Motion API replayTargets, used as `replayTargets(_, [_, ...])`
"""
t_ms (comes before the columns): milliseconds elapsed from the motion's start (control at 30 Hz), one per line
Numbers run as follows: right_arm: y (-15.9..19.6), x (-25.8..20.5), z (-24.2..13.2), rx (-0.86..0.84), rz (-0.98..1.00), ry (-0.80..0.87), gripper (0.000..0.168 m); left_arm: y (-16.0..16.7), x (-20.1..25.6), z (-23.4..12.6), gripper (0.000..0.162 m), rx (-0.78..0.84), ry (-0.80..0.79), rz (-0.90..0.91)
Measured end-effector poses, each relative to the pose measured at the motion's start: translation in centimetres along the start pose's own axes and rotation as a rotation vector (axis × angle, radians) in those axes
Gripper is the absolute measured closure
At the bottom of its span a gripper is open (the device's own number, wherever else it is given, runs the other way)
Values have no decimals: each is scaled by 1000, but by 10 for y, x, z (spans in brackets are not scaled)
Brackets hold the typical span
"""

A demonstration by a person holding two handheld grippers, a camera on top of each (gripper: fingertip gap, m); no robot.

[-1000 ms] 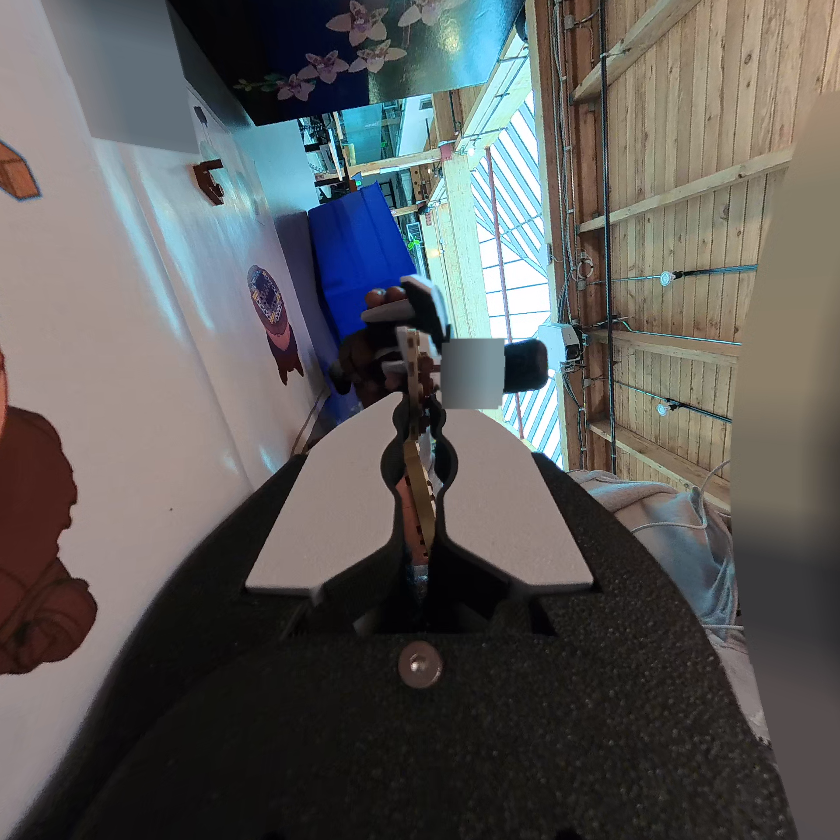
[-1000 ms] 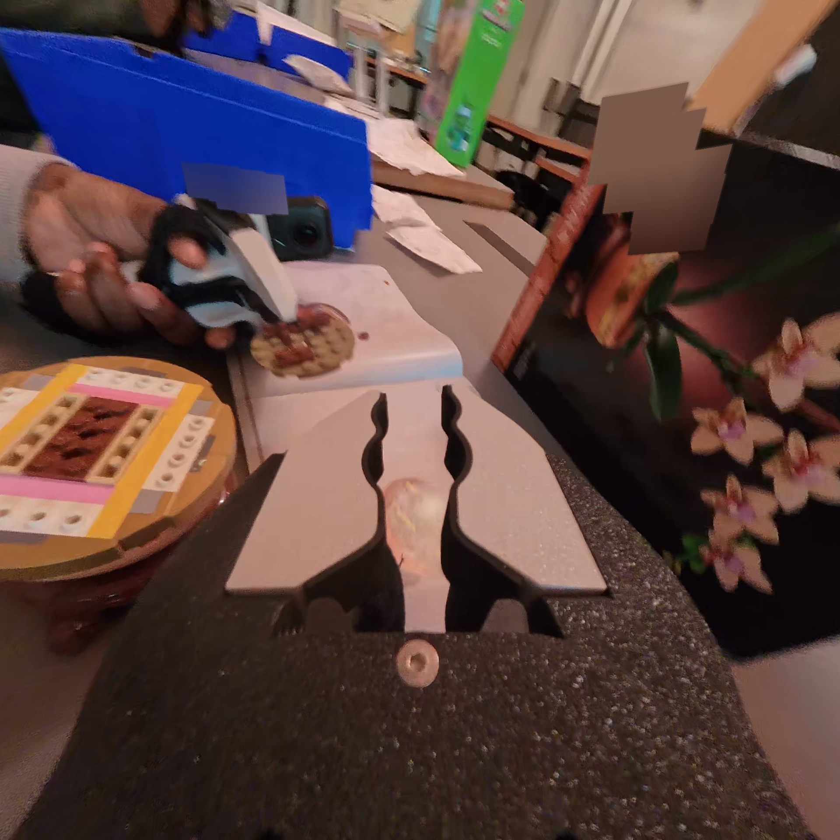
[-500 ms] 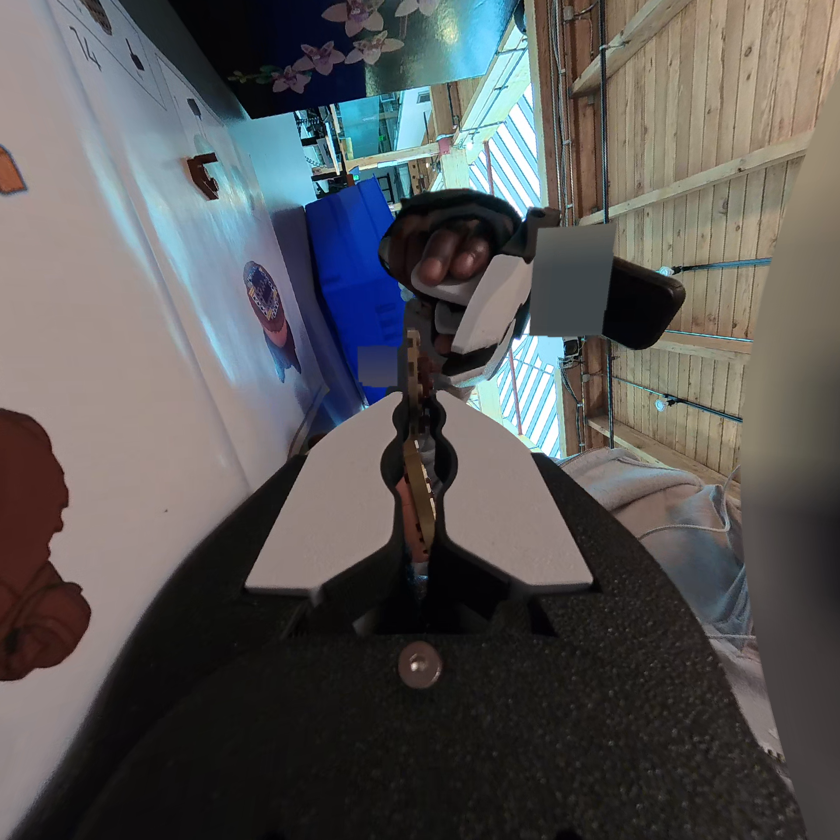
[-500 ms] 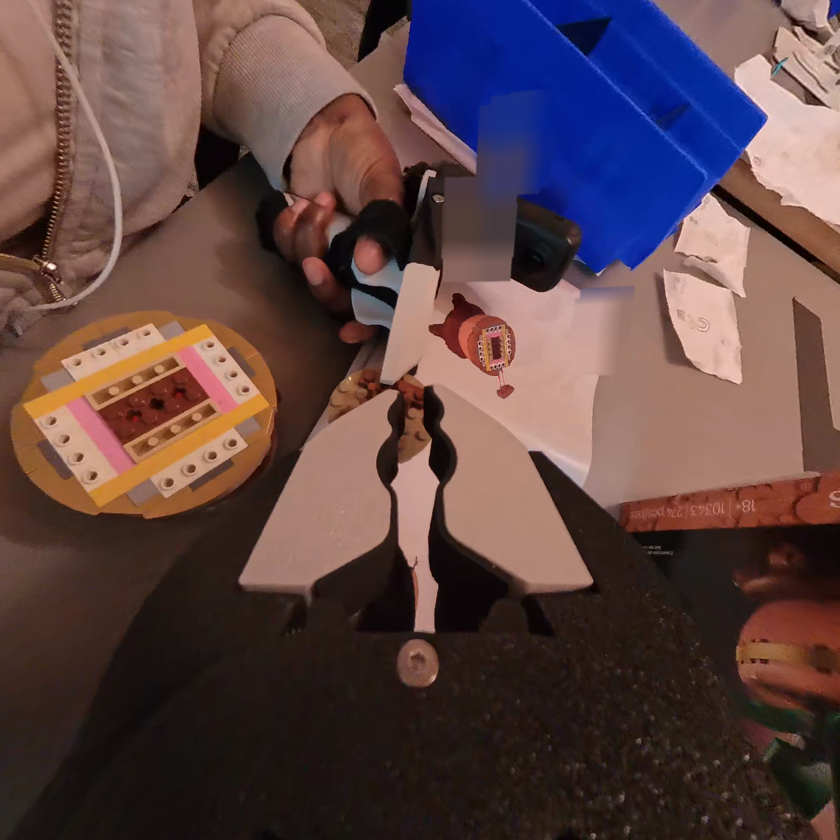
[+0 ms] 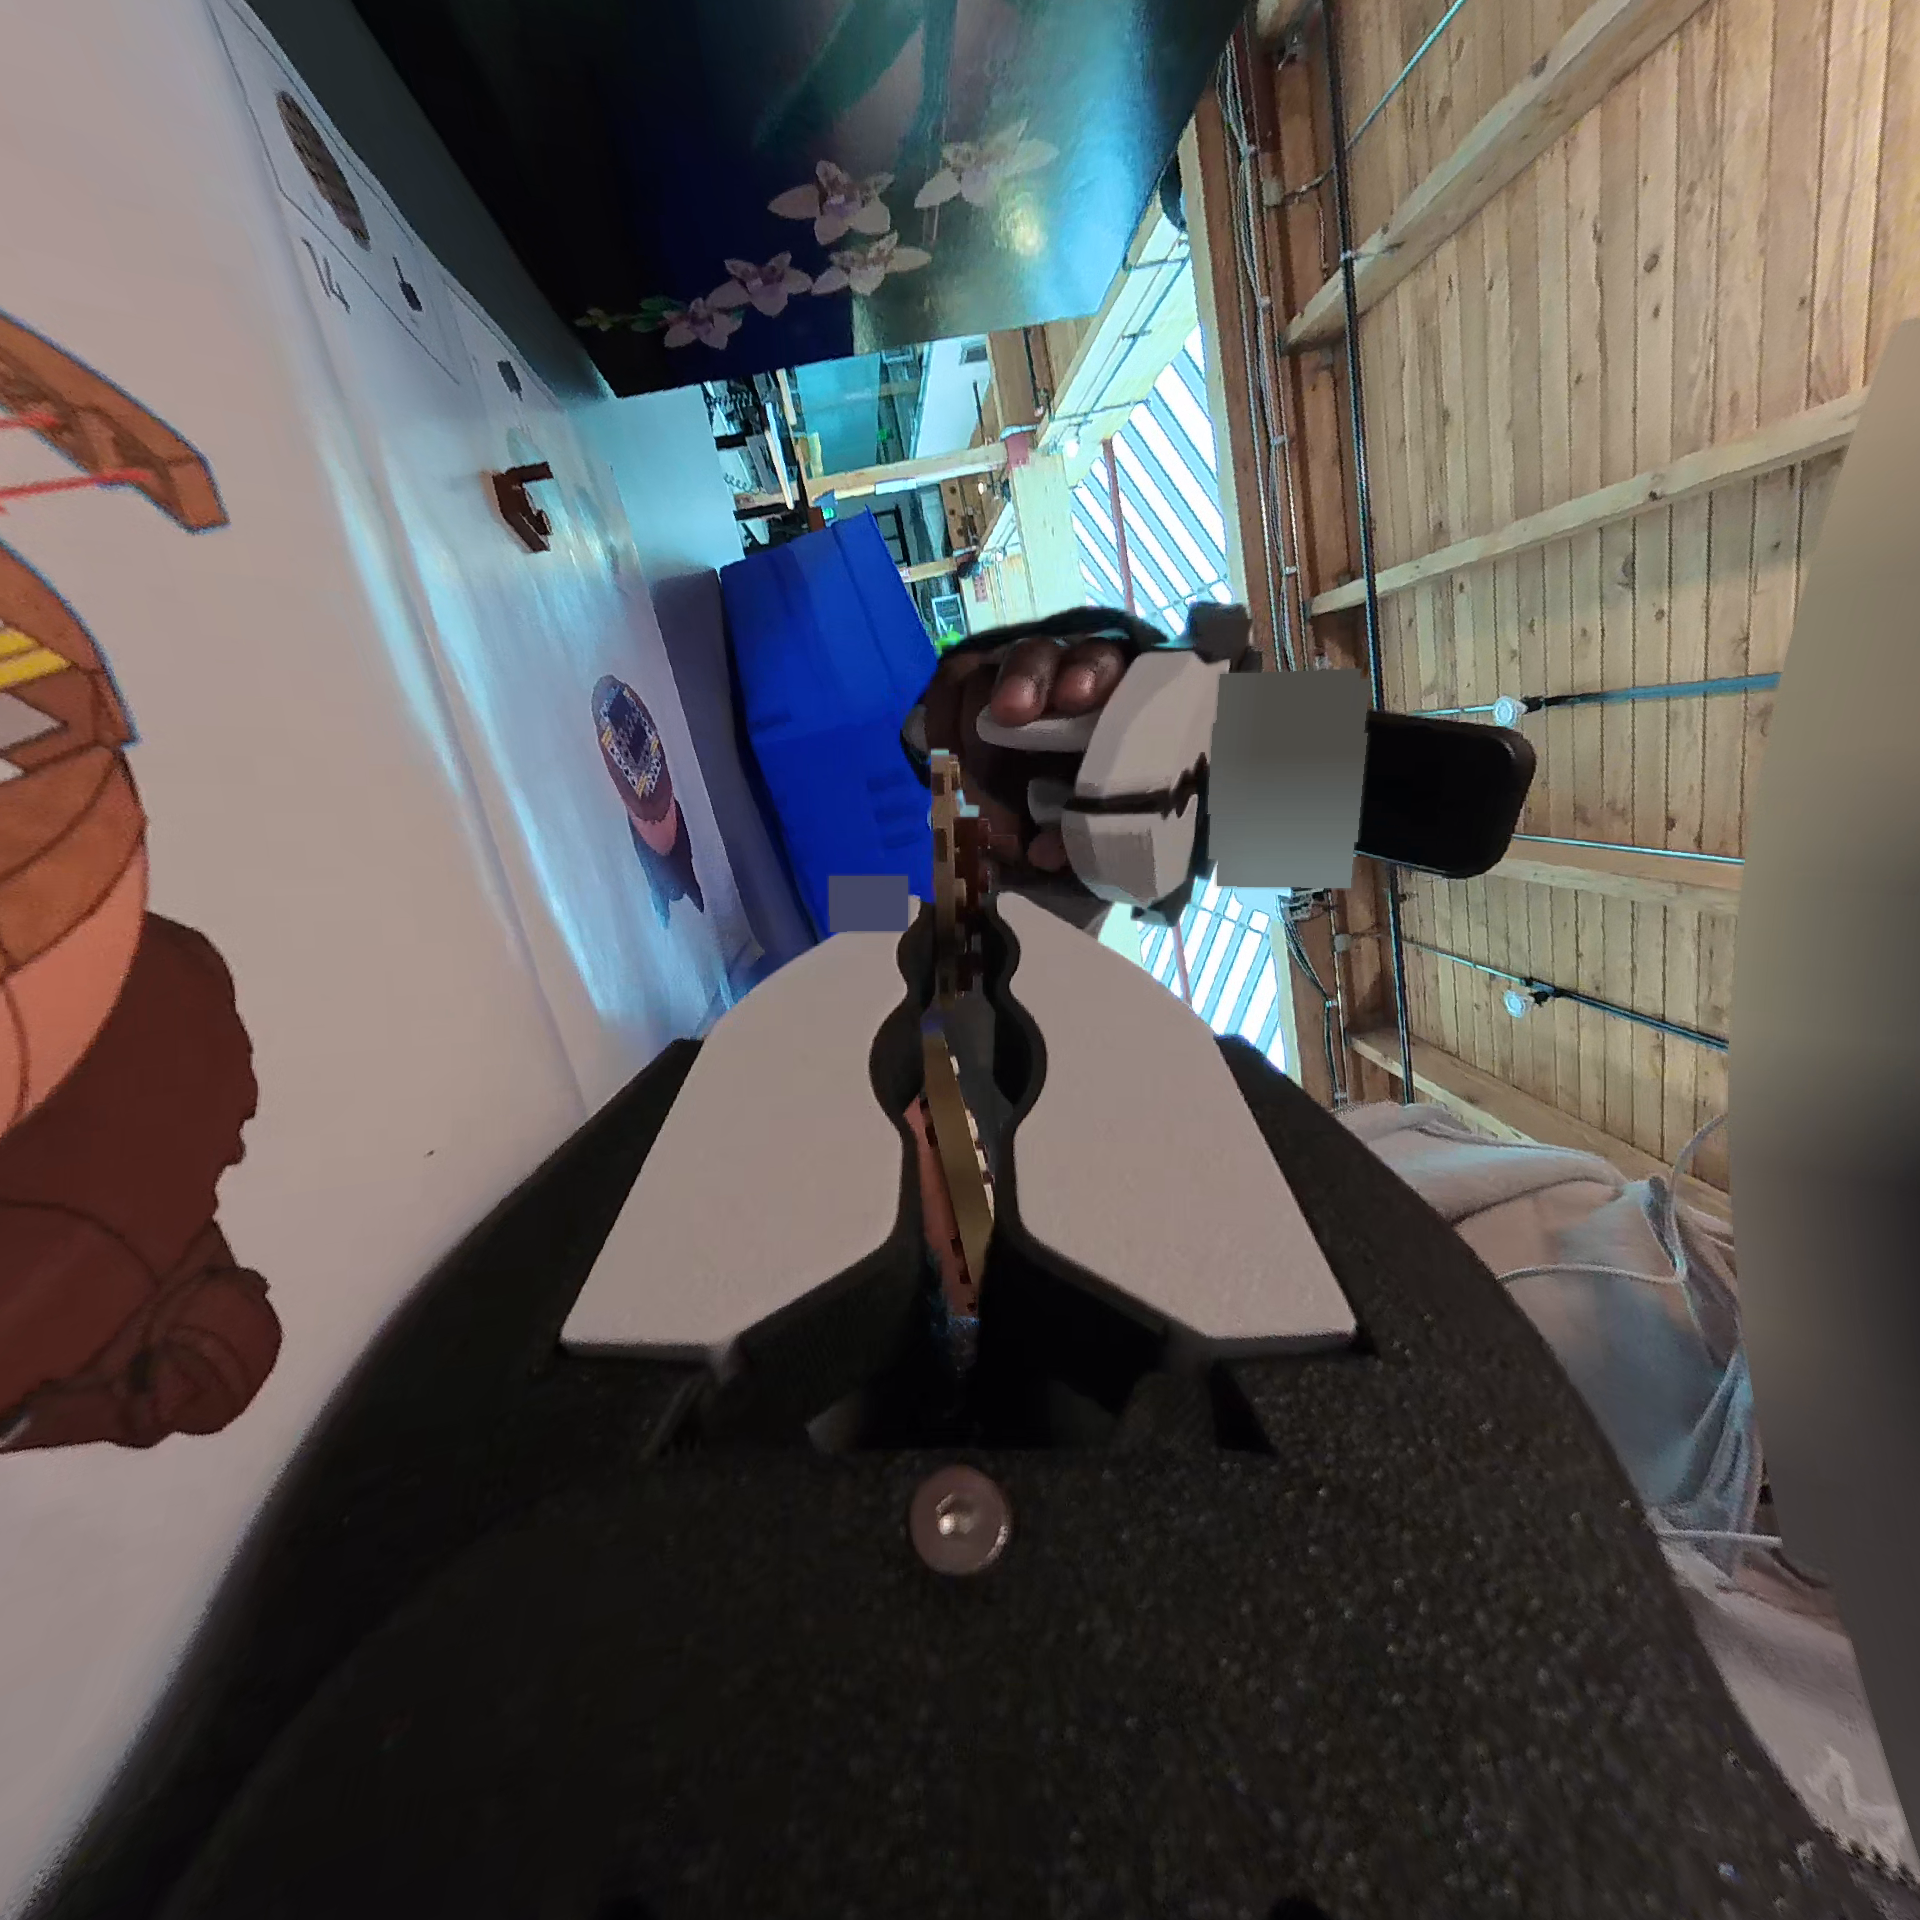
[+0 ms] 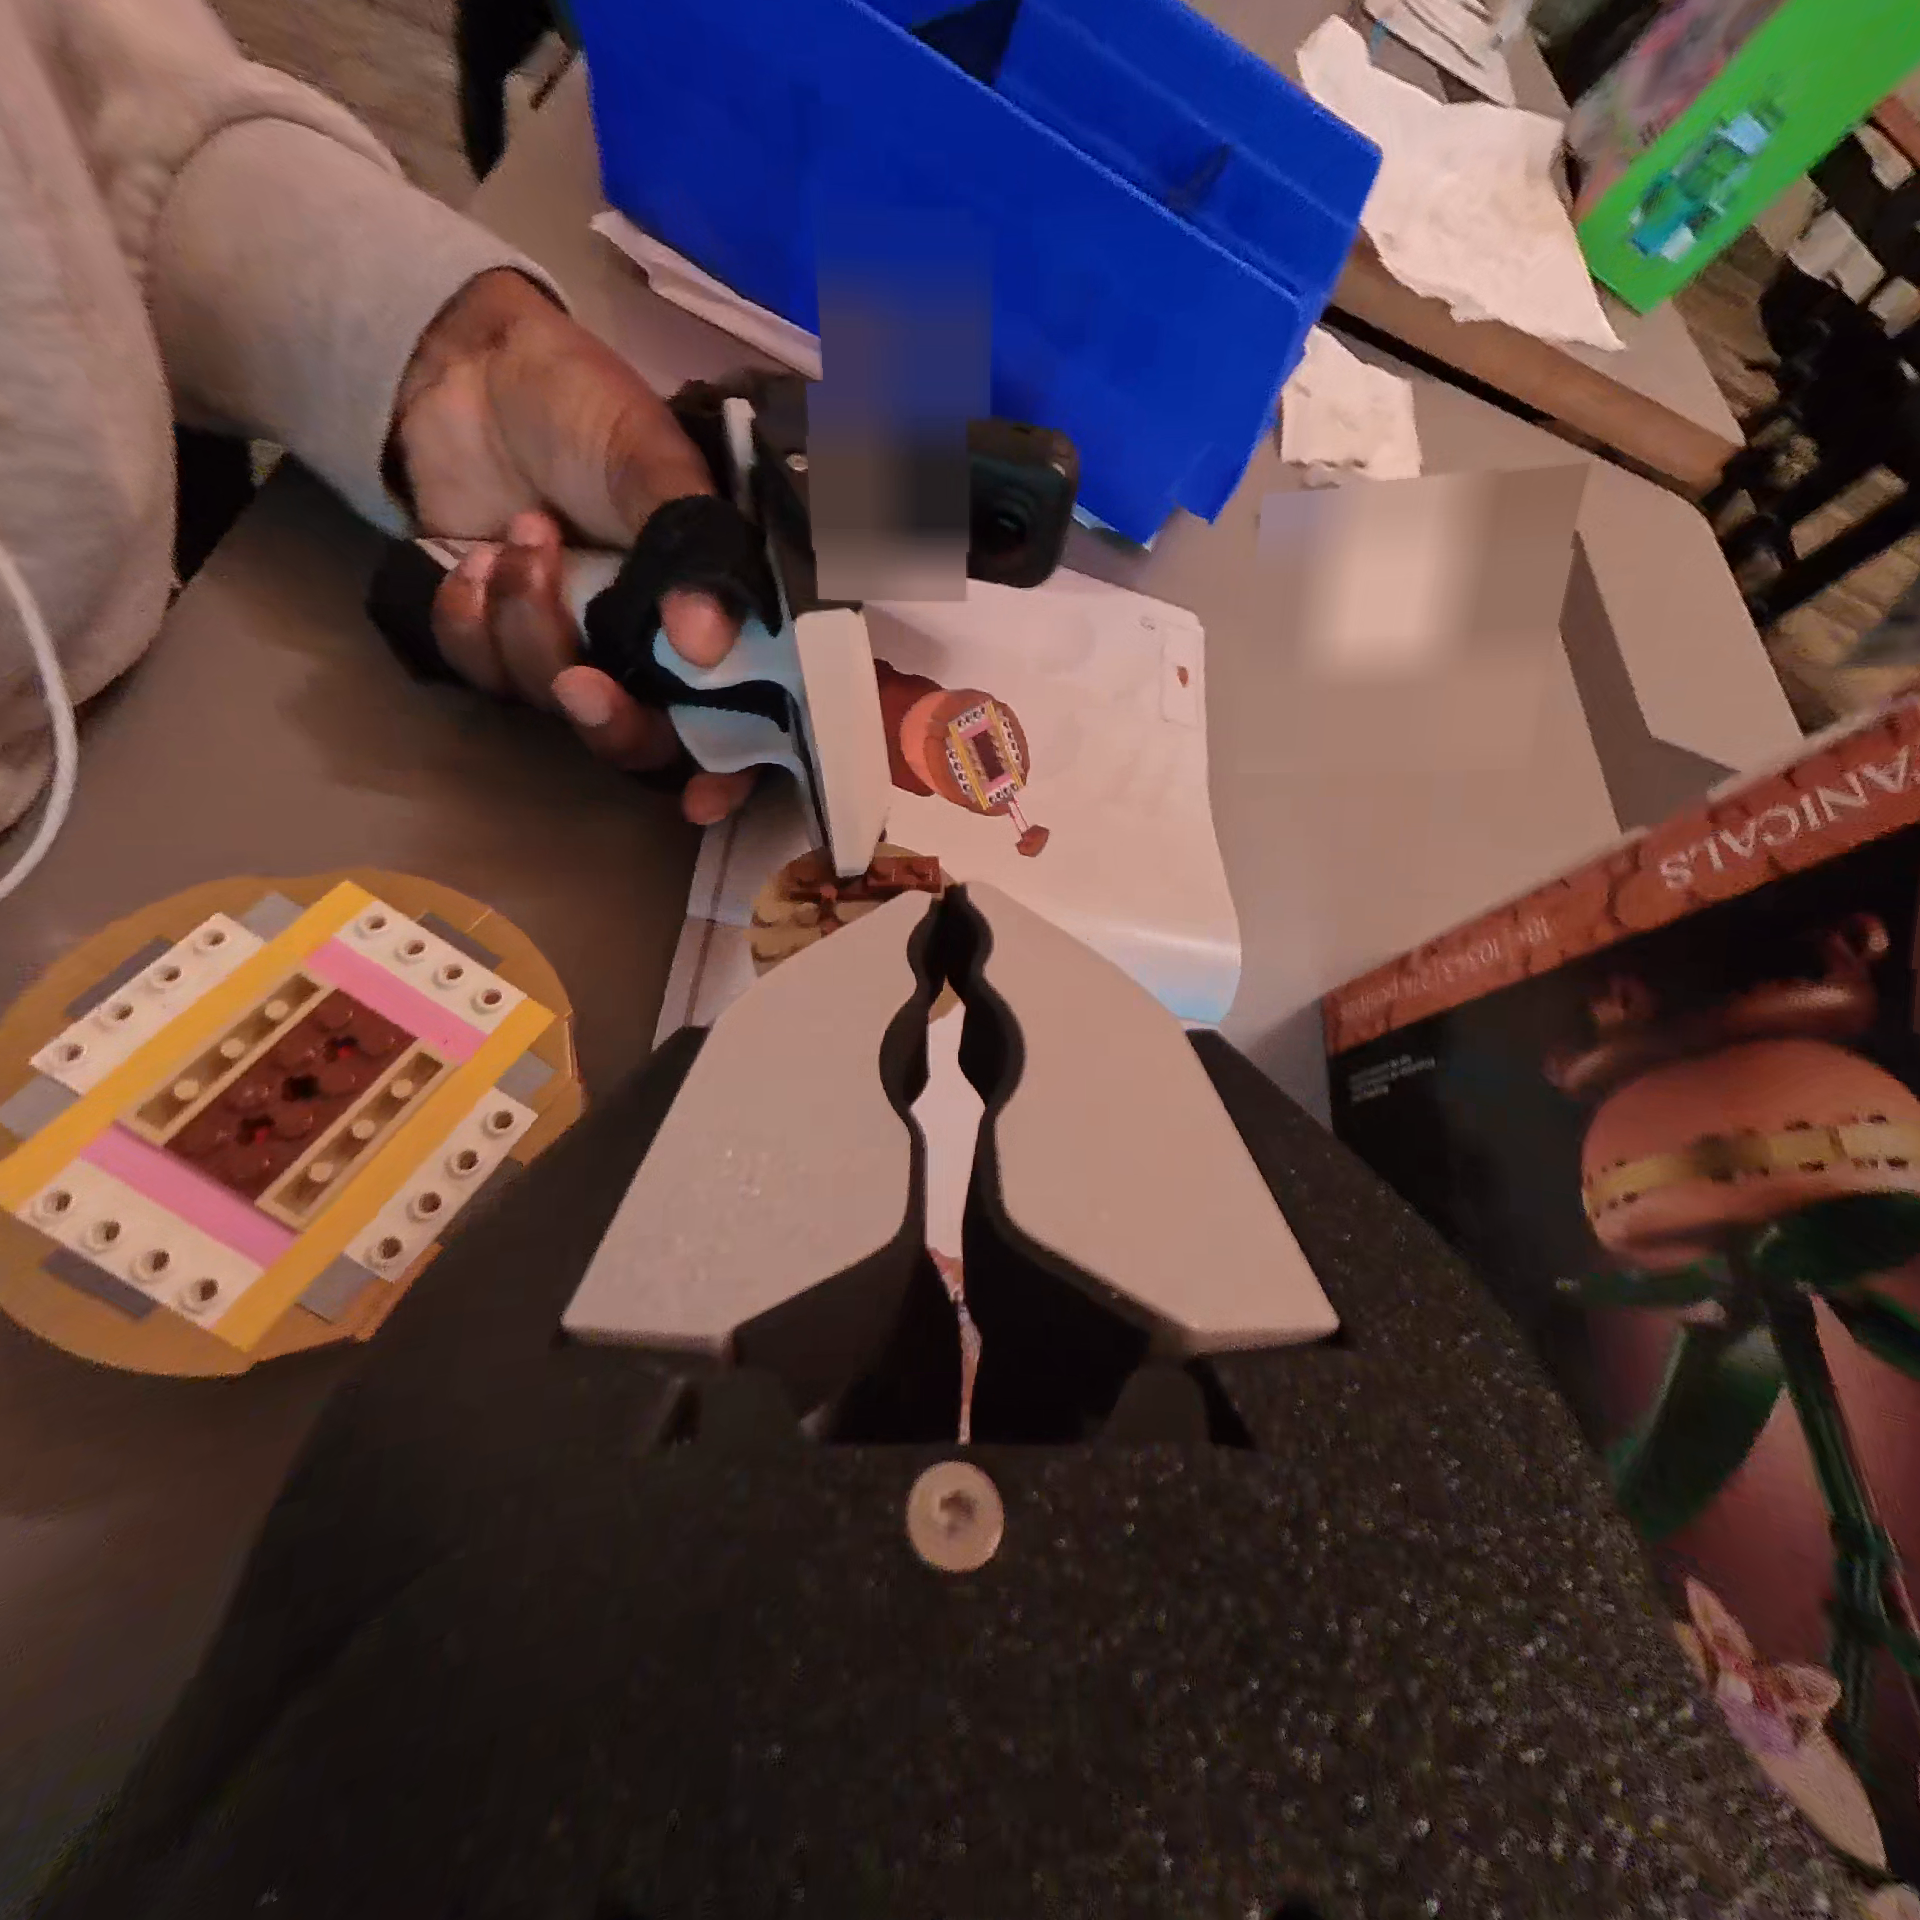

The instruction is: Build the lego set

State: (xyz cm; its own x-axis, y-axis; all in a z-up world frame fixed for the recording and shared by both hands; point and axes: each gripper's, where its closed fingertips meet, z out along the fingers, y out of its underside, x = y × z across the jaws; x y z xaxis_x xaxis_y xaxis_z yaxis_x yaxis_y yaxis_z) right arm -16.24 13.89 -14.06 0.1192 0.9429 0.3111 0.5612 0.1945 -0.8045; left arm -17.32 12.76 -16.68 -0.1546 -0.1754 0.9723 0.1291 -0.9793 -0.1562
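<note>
My left gripper (image 5: 956, 935) is shut on a small round tan plate (image 5: 948, 1122) with brown pieces on it, held edge-on. In the right wrist view the left gripper (image 6: 847, 857) holds this plate (image 6: 790, 914) over the instruction booklet (image 6: 1101, 790). My right gripper (image 6: 951, 906) has its tips together right at a brown piece (image 6: 902, 876) on the plate's edge. I cannot tell whether it pinches that piece. It also shows in the left wrist view (image 5: 1049, 821), held by a hand. A large round tan build (image 6: 281, 1112) with white, pink and yellow plates lies to the left.
A blue bin (image 6: 987, 208) stands behind the booklet. The dark set box with orchid pictures (image 6: 1683, 1091) stands at the right. A green box (image 6: 1745, 135) and torn paper lie far back. A person's hand and beige sleeve (image 6: 260, 312) are at the left. The grippers are tip to tip, or close to it.
My right gripper has swung from beside the set box to above the booklet, come up to the small plate and closed its fingers. The left gripper has kept hold of the plate.
</note>
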Motion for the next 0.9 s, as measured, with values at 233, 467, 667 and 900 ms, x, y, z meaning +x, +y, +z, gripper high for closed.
replayTargets(233, [3, -15, 5, -48, -110, -143, 159, 10, 1, 4, 155, -51, -2, 10])
replayTargets(467, [4, -20, 15, -33, -129, -277, 163, 12, 2, 4, 155, -62, 3, 15])
replayTargets(667, [-1, -4, 11, -51, -29, -108, 166, 1, 5, 3, 155, 17, 10, 10])
replayTargets(900, [-9, 22, 9, -69, 631, 370, 166, -35, 9, -3, 155, 319, -55, 141])
